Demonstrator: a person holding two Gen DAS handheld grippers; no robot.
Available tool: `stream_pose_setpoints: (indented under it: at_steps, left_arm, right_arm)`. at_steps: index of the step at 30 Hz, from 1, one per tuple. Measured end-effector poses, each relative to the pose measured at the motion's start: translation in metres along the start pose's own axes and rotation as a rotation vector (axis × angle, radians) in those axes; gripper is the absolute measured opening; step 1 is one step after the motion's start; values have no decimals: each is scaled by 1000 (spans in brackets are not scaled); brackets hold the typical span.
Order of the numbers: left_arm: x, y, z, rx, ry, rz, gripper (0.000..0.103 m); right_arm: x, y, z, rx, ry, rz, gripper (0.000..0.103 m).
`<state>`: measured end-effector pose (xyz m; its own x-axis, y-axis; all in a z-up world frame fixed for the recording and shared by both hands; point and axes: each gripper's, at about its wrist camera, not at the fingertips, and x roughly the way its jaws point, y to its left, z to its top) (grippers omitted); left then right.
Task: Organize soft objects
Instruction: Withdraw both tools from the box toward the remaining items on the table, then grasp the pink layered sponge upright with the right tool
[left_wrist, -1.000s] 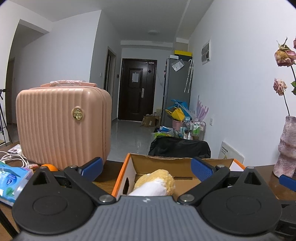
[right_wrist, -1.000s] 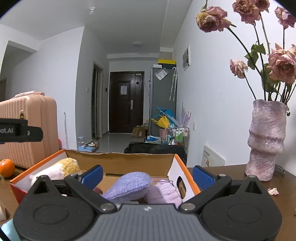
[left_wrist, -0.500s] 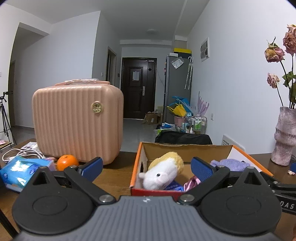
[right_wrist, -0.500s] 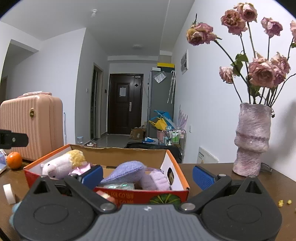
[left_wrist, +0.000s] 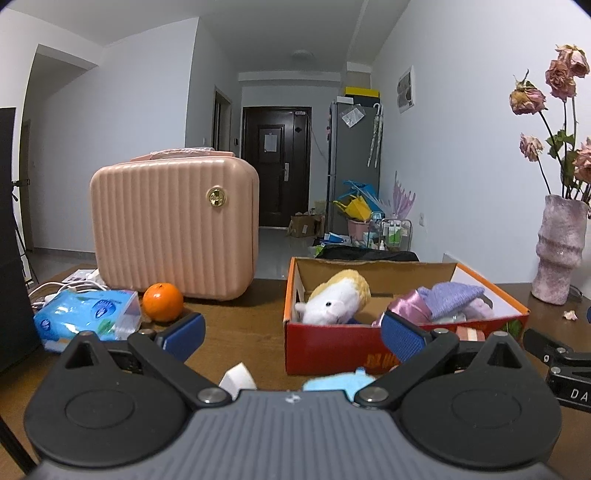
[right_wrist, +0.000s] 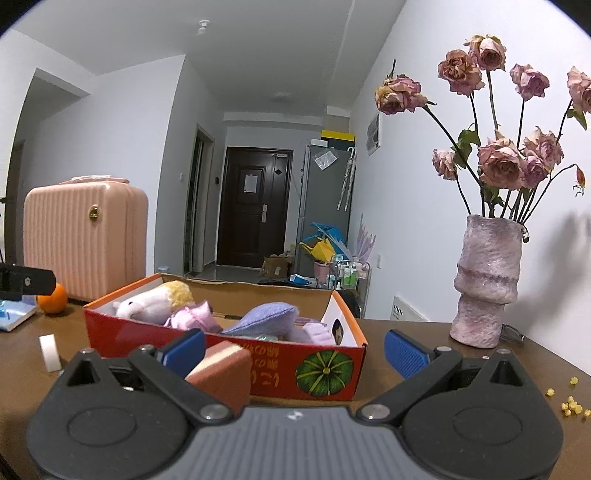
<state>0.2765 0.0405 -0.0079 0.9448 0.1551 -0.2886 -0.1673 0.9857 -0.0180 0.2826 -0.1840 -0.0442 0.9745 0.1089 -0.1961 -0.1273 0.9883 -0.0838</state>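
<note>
An orange-red cardboard box (left_wrist: 332, 347) (right_wrist: 147, 334) stands on the brown table and holds a white and yellow plush toy (left_wrist: 338, 297) (right_wrist: 155, 302), a pink satin piece (left_wrist: 410, 304) (right_wrist: 194, 314) and a lilac knitted item (left_wrist: 452, 295) (right_wrist: 264, 317). My left gripper (left_wrist: 291, 334) is open in front of the box, with nothing between its fingers. A light blue soft thing (left_wrist: 338, 382) lies just below it, partly hidden. My right gripper (right_wrist: 293, 347) is open before the box's near wall. A reddish-brown block (right_wrist: 221, 373) lies by its left finger.
A pink ribbed case (left_wrist: 173, 225) (right_wrist: 85, 236) stands at the back left, with an orange (left_wrist: 162, 302) (right_wrist: 53, 301) and a blue tissue pack (left_wrist: 86, 314) in front. A white tape roll (left_wrist: 238, 380) (right_wrist: 50, 352) is on the table. A vase of dried roses (right_wrist: 485, 280) (left_wrist: 559, 251) stands right.
Both grippers have drawn back and risen from the box, which now looks smaller and shows its front wall. The tape roll, light blue thing and reddish block came into view.
</note>
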Motion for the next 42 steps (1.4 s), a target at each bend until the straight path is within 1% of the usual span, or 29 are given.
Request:
stream_pose_setpoints:
  at_steps: [11,18,20,26,30,38,42]
  left_arm:
    - [-34,11,-15,-2,25,-19,103]
    - [-46,20,-23,-10,80,-46,103]
    - [-49,24,-25,-11,84,-46,103]
    - [-51,34,-25,-30,83,-37,103]
    - [-50,39,-26,-24,81,-35,103]
    - [-43,50,-28,-35,89,-20,103]
    - [-41,54,-30,-36,93,-7,103]
  right_arm:
    - [-39,10,-8,-14,7,11,103]
    - [-60,16,-12,-19,14,18,103]
    - [-64,18,-13,-20,18,22,103]
    - [-63,23,-15,-19,43,21,103]
    - [-59,25,-16,15,70,14,103]
    - [-43,39,-18,58,123,57,103]
    - [-29,55,-16,38,146,29,103]
